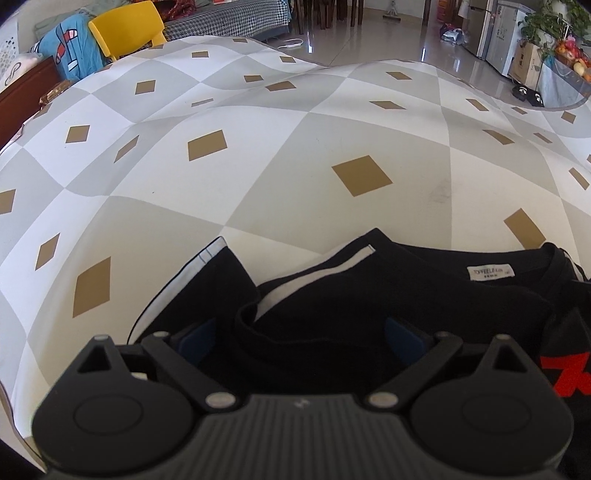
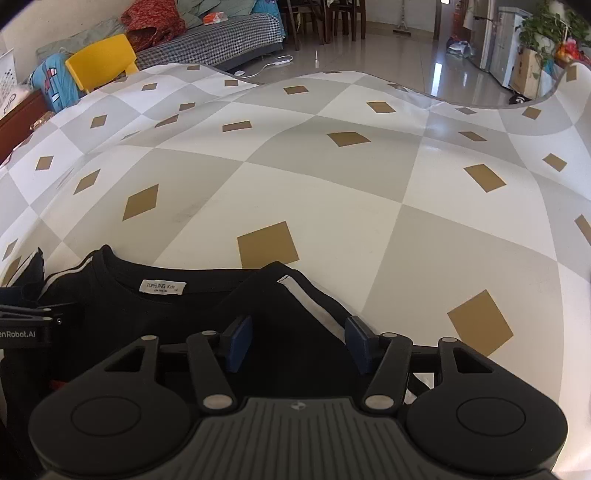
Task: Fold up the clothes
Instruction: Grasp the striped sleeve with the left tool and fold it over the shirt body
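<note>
A black shirt (image 1: 406,280) with white sleeve stripes, a white neck label and a red print lies at the near edge of the checked cloth (image 1: 258,184). My left gripper (image 1: 300,338) stands open and wide over the shirt's left shoulder. A raised fold of black fabric lies between its blue pads (image 1: 197,341), with no sign that they squeeze it. In the right wrist view the shirt (image 2: 207,306) shows its collar and right sleeve. My right gripper (image 2: 298,343) is open over that striped sleeve, with cloth under and between the pads. The left gripper's body (image 2: 22,325) shows at the left edge.
The grey-and-white cloth (image 2: 332,206) with tan diamonds spreads far beyond the shirt. A yellow chair (image 1: 125,26) and a houndstooth sofa (image 2: 221,37) stand behind its far edge. Shiny floor (image 1: 369,40), boxes and a potted plant (image 1: 546,22) are at the back right.
</note>
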`<state>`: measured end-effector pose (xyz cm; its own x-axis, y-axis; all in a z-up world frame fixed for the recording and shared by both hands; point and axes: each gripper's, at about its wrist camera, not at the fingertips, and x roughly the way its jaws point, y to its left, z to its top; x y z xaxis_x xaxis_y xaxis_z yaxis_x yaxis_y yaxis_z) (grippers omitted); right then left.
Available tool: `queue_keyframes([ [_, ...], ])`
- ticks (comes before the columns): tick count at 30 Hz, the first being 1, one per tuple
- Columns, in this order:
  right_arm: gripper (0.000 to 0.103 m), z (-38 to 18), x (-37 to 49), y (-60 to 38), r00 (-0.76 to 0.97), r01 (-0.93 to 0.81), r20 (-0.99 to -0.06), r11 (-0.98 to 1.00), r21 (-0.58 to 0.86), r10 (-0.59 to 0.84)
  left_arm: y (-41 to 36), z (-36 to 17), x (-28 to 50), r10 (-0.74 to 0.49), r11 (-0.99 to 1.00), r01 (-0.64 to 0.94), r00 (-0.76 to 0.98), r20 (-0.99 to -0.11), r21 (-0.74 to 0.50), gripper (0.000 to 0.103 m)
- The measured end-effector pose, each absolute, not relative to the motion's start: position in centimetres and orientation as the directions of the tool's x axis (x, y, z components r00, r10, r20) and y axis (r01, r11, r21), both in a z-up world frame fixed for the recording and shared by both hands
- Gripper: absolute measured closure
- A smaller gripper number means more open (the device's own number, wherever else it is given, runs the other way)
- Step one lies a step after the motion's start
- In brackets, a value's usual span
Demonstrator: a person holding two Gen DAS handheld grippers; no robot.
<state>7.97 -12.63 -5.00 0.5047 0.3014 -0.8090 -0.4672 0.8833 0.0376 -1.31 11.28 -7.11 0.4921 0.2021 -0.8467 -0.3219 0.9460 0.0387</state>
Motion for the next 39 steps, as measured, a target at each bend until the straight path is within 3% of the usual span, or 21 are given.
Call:
queue_keyframes([
  [11, 0.047, -5.5, 8.0, -11.5, 0.524, -0.530, -0.803, 0.847, -0.046, 0.284, 10.9, -7.2, -0.2, 0.213, 0.945, -0.323, 0.504, -0.837, 0.046, 0.005],
  [15, 0.059, -5.4, 8.0, -11.1, 0.528, -0.551, -0.800, 0.832, -0.067, 0.285, 10.6, -7.0, 0.3, 0.210, 0.946, -0.321, 0.501, -0.839, 0.046, 0.012],
  [20, 0.085, -5.3, 7.8, -10.4, 0.527, -0.590, -0.800, 0.801, -0.102, 0.286, 10.2, -6.8, 1.0, 0.205, 0.950, -0.310, 0.502, -0.840, 0.046, 0.020],
  [29, 0.097, -4.5, 8.6, -11.0, 0.534, -0.566, -0.799, 0.819, -0.093, 0.278, 9.3, -6.2, 3.3, 0.189, 0.960, -0.275, 0.500, -0.845, 0.052, 0.054],
  [39, 0.099, -1.6, 9.7, -13.2, 0.611, -0.493, -0.731, 0.868, -0.052, 0.303, 8.3, -5.1, 6.0, 0.179, 0.959, -0.282, 0.502, -0.846, 0.036, 0.062],
])
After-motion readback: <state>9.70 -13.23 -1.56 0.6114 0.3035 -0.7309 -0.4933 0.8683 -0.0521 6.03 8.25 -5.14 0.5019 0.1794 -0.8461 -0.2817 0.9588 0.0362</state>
